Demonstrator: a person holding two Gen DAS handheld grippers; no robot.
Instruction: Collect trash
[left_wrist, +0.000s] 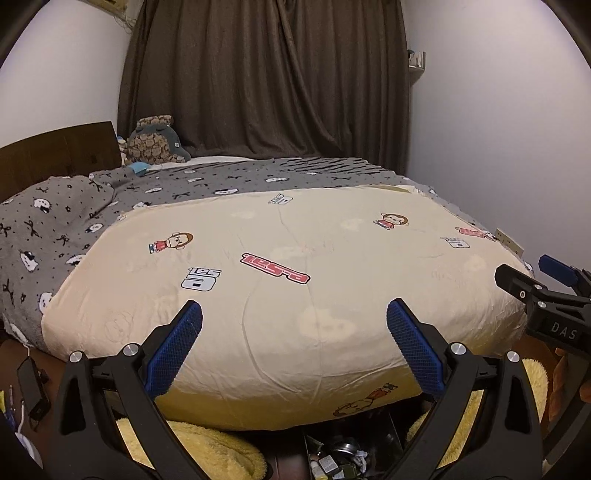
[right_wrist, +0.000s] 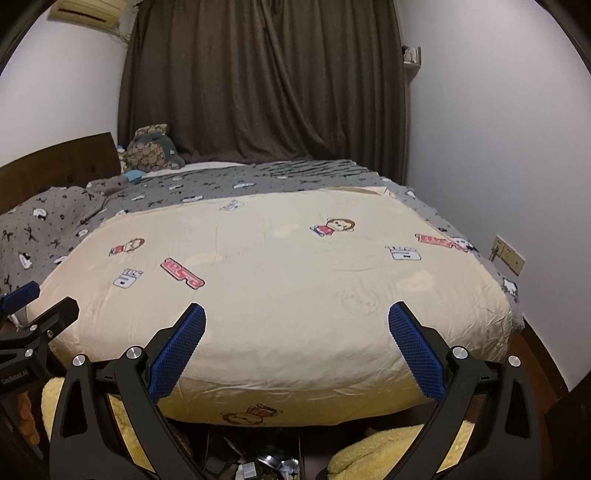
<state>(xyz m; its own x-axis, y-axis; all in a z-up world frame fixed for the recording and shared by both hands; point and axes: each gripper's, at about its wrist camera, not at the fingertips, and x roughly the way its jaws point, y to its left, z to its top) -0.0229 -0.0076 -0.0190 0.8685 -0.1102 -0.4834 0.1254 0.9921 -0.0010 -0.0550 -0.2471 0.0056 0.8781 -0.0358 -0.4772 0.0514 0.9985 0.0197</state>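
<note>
Both tools level, side by side over the bed (left_wrist: 295, 258) foot; left tool (left_wrist: 294, 317) and right tool (right_wrist: 296, 319) spread wide, holding nothing.

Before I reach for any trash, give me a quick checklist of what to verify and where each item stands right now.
1. Left gripper open: ok, jaws spread, nothing between them.
2. Right gripper open: ok, jaws spread and empty.
3. Grippers apart from each other: ok, side by side with space between.
4. Trash on the quilt: cannot tell, none shows.
5. Clutter below the bed's foot is trash: cannot tell, too dark and small.
6. Path down to that clutter: not ok, the yellow blanket crowds both sides.
</note>
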